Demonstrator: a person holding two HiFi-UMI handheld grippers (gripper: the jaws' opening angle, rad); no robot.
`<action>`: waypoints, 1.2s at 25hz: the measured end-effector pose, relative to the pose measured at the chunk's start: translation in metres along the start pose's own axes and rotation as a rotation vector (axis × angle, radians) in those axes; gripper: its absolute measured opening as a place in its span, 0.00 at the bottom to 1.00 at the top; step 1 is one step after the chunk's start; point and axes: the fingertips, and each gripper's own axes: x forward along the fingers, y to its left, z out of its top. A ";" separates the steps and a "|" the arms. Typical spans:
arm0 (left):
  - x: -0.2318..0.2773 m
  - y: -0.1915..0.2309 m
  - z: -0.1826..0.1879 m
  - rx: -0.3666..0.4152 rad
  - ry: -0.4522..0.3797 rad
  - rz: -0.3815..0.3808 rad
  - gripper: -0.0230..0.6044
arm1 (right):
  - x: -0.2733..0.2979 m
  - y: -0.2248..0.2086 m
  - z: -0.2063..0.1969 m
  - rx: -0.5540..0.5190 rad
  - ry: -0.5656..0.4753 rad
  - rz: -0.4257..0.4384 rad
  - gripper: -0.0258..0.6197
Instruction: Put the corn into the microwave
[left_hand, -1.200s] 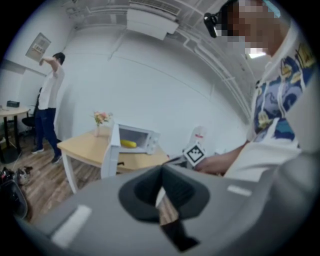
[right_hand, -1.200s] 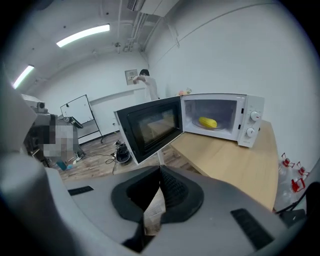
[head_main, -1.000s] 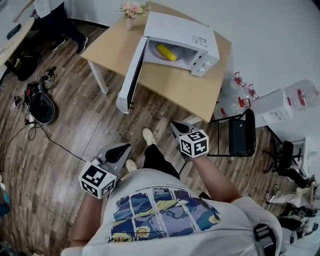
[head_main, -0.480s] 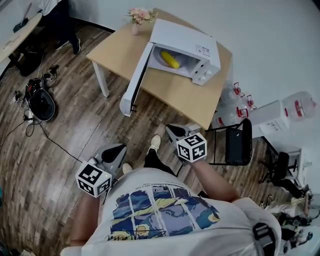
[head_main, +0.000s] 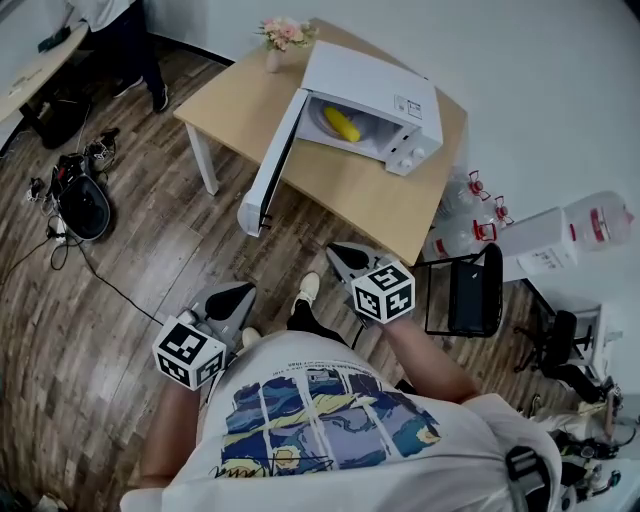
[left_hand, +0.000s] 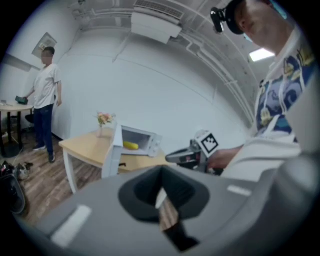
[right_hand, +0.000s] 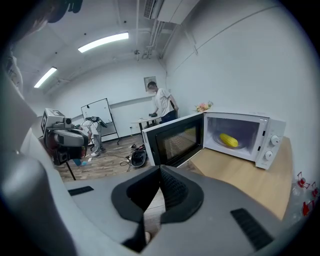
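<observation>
You stand back from the counter (head_main: 350, 195) with both grippers held low in front of you, well apart from it; the corn (head_main: 342, 124) lies inside the microwave (head_main: 372, 80), on the round plate in its cavity, touching neither gripper; the microwave door (head_main: 270, 165) stands wide open, swung out past the counter's front edge. Your left gripper (head_main: 232, 298) has its jaws pressed together with nothing between them; only floorboards show below where they meet. Your right gripper (head_main: 343, 257) points toward the open microwave; its jaws are also closed tip to tip and empty; in its own view the corn sits yellow in the lit cavity, beyond the dark glass of the door. A small vase of flowers (head_main: 275, 38) stands at the counter's far corner, beside the microwave; a black chair (head_main: 470, 280) sits just off the counter's right end, with water bottles (head_main: 468, 190) near it; another person (left_hand: 45, 97) stands by a table across the room.
</observation>
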 end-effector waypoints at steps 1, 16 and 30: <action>0.001 0.001 0.000 -0.001 0.004 -0.002 0.05 | 0.000 0.000 0.000 0.005 -0.004 -0.001 0.05; 0.001 -0.006 -0.007 0.023 0.040 -0.028 0.05 | -0.008 -0.004 -0.022 0.029 0.000 -0.035 0.05; -0.009 0.002 -0.019 -0.019 0.057 0.020 0.05 | 0.010 -0.001 -0.021 0.015 0.017 0.003 0.05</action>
